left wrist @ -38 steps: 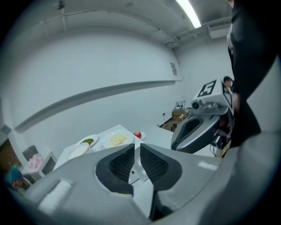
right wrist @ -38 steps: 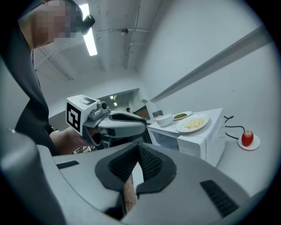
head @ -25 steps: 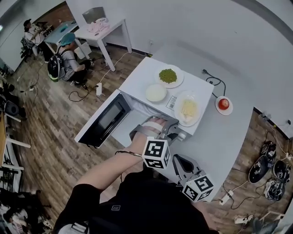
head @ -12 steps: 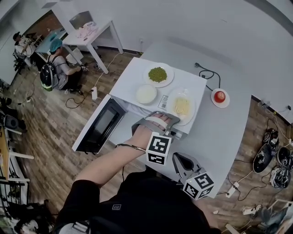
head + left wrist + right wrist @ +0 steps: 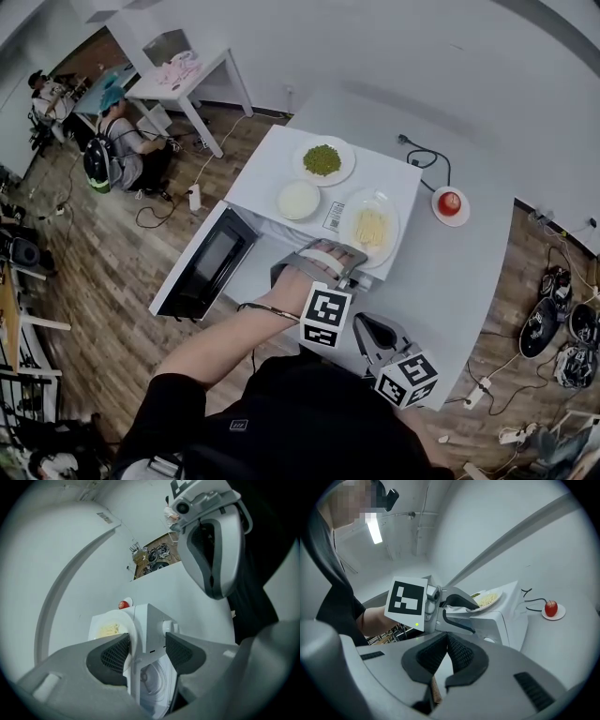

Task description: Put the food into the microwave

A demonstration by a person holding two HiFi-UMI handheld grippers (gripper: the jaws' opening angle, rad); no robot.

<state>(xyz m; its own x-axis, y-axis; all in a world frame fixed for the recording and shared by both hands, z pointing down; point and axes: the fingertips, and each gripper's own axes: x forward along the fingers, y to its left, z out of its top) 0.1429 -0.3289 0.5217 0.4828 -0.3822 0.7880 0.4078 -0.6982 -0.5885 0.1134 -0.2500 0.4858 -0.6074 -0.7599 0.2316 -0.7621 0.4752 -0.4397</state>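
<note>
Still early: microwave [image 5: 267, 173] door [image 5: 211, 262] open, no food inside. Left gripper [image 5: 146, 653] jaws wide, just been opening, gripping nothing; noodle plate [image 5: 112, 629] rim and microwave corner between pads, plate atop microwave. Right gripper [image 5: 446, 656] pinched together, empty. Loading all left.

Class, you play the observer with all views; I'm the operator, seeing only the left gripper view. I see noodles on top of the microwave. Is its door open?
Observer: Yes, the head view shows the microwave door swung wide open.
Operator: Other food on top?
Observer: Two more dishes near the noodle plate: green peas and a white dish.
Operator: Is the other gripper free?
Observer: Its own view shows the right gripper with jaws together, nothing between them.
</note>
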